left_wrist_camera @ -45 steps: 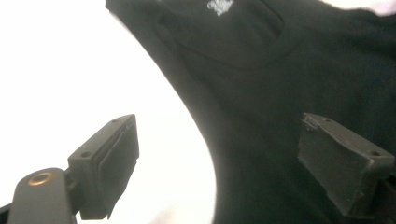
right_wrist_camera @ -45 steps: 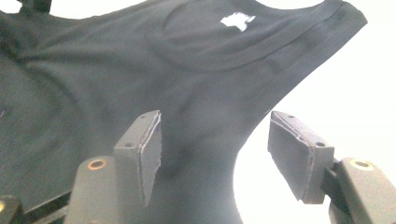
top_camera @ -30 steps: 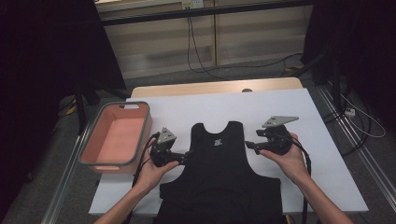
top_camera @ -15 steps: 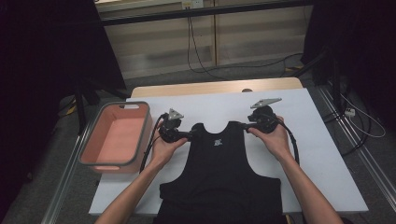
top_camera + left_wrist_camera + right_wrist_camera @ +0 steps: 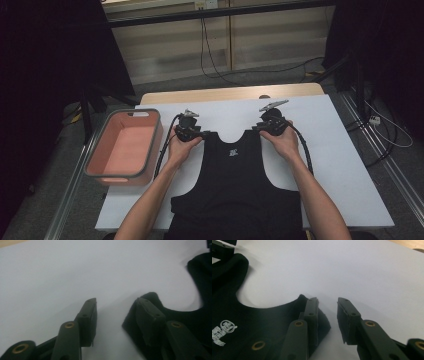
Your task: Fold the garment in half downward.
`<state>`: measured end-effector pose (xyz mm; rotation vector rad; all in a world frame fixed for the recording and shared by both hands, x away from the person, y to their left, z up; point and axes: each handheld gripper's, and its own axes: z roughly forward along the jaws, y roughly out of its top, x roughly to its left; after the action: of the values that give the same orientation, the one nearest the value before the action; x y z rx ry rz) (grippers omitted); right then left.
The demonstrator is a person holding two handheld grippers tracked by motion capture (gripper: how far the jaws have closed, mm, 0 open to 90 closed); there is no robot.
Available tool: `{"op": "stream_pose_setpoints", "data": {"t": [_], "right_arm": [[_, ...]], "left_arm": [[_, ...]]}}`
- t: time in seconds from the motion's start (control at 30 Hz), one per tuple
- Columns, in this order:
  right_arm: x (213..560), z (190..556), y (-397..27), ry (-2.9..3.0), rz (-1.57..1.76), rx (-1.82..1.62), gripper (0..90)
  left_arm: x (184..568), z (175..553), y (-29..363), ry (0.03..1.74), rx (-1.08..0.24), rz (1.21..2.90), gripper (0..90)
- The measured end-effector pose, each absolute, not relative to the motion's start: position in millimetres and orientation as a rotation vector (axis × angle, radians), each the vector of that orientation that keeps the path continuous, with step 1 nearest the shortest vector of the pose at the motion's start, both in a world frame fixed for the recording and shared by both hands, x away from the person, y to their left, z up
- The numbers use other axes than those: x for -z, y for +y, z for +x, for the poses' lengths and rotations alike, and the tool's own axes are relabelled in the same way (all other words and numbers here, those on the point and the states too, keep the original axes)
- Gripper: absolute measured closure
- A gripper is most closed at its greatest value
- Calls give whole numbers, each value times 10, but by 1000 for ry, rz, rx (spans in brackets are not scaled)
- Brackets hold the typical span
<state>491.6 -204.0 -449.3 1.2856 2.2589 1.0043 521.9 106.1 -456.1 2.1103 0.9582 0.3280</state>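
A white-covered worktop carries a black sleeveless fabric vest laid flat, its long axis running from the person's edge toward the far side, shoulder straps pointing away. Left of it, apart, sits a salmon-pink plastic bin with a grey rim.

The left hand-held gripper is at the vest's left strap tip and the right hand-held gripper at the right one, so each hand is nearest its own strap.

In the left gripper view the strap end lies under one jaw, the other jaw over bare worktop; in the right gripper view the strap tip lies likewise. Both pairs of jaws have just been closing but remain parted, the pads not yet pinching fabric. The coming grasp probably needs each strap tip between the pads.
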Motion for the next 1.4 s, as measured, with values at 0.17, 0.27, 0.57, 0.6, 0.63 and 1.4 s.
{"op": "stream_pose_setpoints", "data": {"t": [0.17, 0.27, 0.57, 0.6, 0.63, 1.4], "right_arm": [[4557, 4945, -2015, 2279, 1286, -1007, 712], [4580, 4948, -1993, 2283, 1283, -983, 677], [4603, 4924, -1930, 2323, 1237, -988, 678], [4605, 4923, -1929, 2326, 1232, -993, 684], [4607, 4926, -1932, 2326, 1234, -999, 685], [4486, 4906, -1975, 2243, 1312, -1114, 874]], "left_arm": [[4622, 5241, 1030, 958, -301, 2106, 577], [4627, 5226, 1003, 952, -299, 2109, 561], [4649, 5213, 957, 921, -281, 2099, 581], [4653, 5215, 956, 918, -273, 2094, 598], [4661, 5214, 949, 905, -269, 2090, 613], [4524, 5126, 992, 941, -181, 2028, 864]]}}
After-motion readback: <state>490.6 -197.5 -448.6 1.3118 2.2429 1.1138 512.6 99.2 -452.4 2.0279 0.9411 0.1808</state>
